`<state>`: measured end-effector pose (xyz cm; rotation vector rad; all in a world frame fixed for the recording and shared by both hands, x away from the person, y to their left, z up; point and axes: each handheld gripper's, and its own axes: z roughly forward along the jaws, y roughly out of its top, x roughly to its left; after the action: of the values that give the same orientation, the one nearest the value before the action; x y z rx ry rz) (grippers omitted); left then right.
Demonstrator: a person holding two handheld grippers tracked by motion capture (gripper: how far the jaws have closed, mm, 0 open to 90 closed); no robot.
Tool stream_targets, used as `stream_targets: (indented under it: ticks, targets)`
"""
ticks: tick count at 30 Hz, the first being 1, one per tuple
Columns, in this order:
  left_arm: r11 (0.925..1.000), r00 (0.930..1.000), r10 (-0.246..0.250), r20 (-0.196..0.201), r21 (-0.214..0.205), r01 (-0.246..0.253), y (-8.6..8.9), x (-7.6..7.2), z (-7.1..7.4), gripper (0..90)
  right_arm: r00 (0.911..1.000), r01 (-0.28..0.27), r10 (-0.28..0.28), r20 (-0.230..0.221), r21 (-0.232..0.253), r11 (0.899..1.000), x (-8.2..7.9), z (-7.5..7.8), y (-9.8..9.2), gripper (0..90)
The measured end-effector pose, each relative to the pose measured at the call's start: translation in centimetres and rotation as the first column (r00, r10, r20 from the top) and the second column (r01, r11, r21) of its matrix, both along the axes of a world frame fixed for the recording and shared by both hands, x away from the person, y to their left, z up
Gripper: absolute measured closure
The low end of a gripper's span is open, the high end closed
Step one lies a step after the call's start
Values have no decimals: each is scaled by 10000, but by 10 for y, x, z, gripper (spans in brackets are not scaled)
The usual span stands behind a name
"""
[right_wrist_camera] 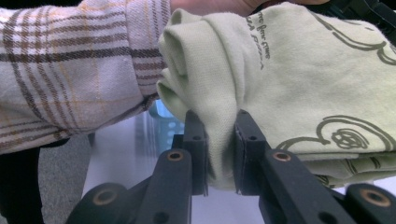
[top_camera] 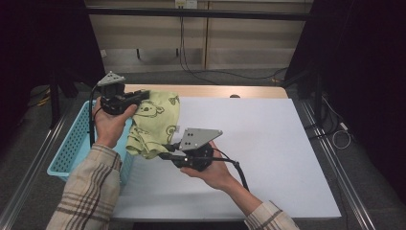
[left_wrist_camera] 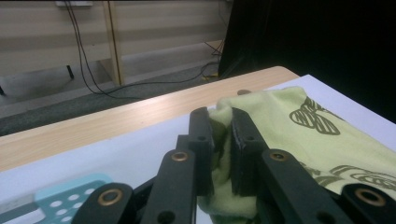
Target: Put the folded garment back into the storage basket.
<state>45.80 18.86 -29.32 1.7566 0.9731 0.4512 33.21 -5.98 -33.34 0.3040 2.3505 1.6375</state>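
- A pale green printed cloth (top_camera: 155,122), seemingly a small garment with dark cartoon prints, is held between the two grippers above the left part of the white table (top_camera: 268,158), beside the light blue perforated basket (top_camera: 72,143).
- The left gripper (top_camera: 141,97) is clamped on a bunched far corner of the cloth; in the left gripper view the fabric (left_wrist_camera: 222,140) is seen pinched between the black jaws.
- The right gripper (top_camera: 165,151) is clamped on the near folded edge, where several layers (right_wrist_camera: 219,140) are squeezed together next to a plaid sleeve (right_wrist_camera: 70,70).
- The cloth is judged light, soft and limp: it sags and folds between the two grips and would not be expected to keep any shape.
- Breakage is not a concern, but thin fabric may slip out of a shallow pinch.
- Hold is best taken at corners or hems, well apart, with the layers gathered deep between the jaws.
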Motion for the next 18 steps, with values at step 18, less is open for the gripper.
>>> stream_targets:
  ticks: [18]
  targets:
    - [9982, 9981, 594, 145, 98, -595, 40, -2, 5, 813, 9992, -407, 408, -58, 164, 9990, 11, 3, 38, 785]
